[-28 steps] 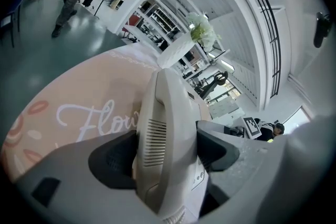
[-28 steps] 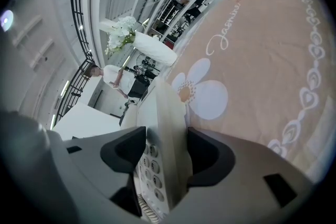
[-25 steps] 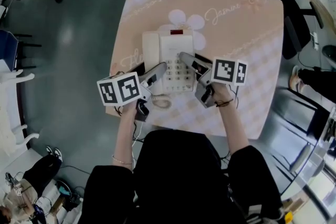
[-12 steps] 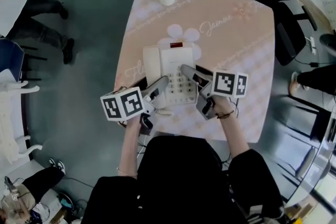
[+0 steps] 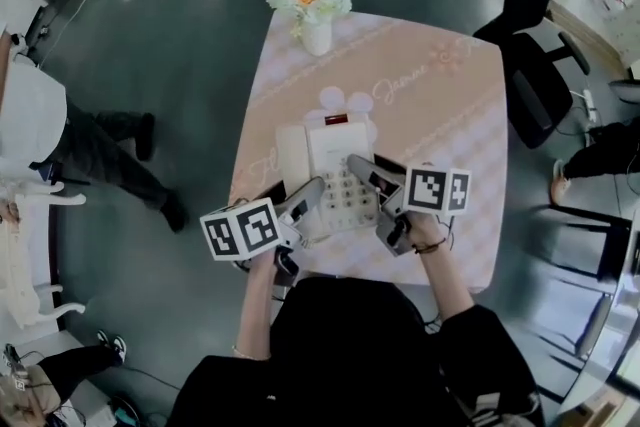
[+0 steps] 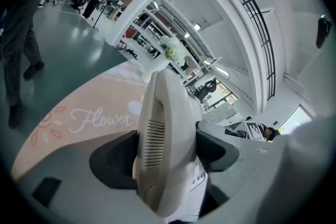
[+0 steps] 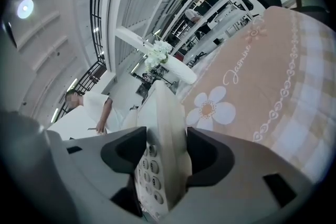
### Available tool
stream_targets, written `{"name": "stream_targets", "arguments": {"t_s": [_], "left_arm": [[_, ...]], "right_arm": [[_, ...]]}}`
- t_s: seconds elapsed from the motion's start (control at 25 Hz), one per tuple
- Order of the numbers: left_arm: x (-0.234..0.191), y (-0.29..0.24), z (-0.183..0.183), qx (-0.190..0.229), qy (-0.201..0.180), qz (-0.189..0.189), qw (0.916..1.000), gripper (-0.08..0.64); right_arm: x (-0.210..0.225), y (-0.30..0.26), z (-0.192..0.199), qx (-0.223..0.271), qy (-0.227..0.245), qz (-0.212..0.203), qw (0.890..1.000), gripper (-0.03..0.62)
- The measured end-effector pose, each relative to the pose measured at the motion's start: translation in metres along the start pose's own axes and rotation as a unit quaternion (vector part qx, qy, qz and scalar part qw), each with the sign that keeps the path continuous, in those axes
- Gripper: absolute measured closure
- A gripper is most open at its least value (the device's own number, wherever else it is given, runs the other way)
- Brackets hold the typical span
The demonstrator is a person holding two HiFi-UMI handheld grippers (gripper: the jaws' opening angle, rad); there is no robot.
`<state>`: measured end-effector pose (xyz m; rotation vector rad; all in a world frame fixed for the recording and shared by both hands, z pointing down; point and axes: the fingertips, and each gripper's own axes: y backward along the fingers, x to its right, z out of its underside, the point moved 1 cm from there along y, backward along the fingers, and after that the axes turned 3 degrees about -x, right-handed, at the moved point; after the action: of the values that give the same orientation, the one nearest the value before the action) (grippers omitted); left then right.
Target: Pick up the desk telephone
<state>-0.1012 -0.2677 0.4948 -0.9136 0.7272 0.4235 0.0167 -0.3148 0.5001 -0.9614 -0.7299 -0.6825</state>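
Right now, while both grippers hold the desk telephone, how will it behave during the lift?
The desk telephone looks like rigid plastic, unlikely to flex. The left gripper clamps the handset, which likely only rests in its cradle and may lift off alone. The right gripper grips the thin keypad edge; smooth plastic could slip.

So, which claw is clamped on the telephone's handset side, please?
The left claw, shut across the desk telephone's handset; the right claw grips its keypad edge.
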Motion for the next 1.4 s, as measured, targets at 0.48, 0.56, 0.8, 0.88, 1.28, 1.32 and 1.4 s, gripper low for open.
{"name": "stream_targets", "arguments": {"t_s": [0.48, 0.56, 0.8, 0.88, 1.28, 1.32, 1.4], "left_arm": [[0.037, 0.038, 0.002, 0.040, -0.019, 0.003, 0.9990, 0.224], [0.043, 0.045, -0.002, 0.045, -0.022, 0.005, 0.9987, 0.224], [0.055, 0.060, -0.007, 0.057, -0.029, 0.007, 0.9979, 0.225], [0.058, 0.064, -0.007, 0.058, -0.032, 0.008, 0.9977, 0.225], [0.070, 0.075, -0.013, 0.061, -0.045, 0.015, 0.9970, 0.225], [0.071, 0.076, -0.013, 0.062, -0.047, 0.016, 0.9969, 0.225], [0.073, 0.077, -0.014, 0.064, -0.049, 0.016, 0.9966, 0.225]], "right_arm": [[-0.042, 0.035, 0.000, 0.025, 0.032, -0.021, 0.999, 0.364], [-0.050, 0.039, -0.002, 0.030, 0.037, -0.024, 0.999, 0.365], [-0.068, 0.049, -0.005, 0.045, 0.042, -0.034, 0.998, 0.368], [-0.072, 0.052, -0.004, 0.047, 0.044, -0.035, 0.997, 0.368], [-0.089, 0.060, -0.008, 0.068, 0.048, -0.055, 0.995, 0.370], [-0.089, 0.062, -0.008, 0.070, 0.048, -0.052, 0.995, 0.370], [-0.089, 0.064, -0.009, 0.073, 0.049, -0.045, 0.995, 0.370]]}}
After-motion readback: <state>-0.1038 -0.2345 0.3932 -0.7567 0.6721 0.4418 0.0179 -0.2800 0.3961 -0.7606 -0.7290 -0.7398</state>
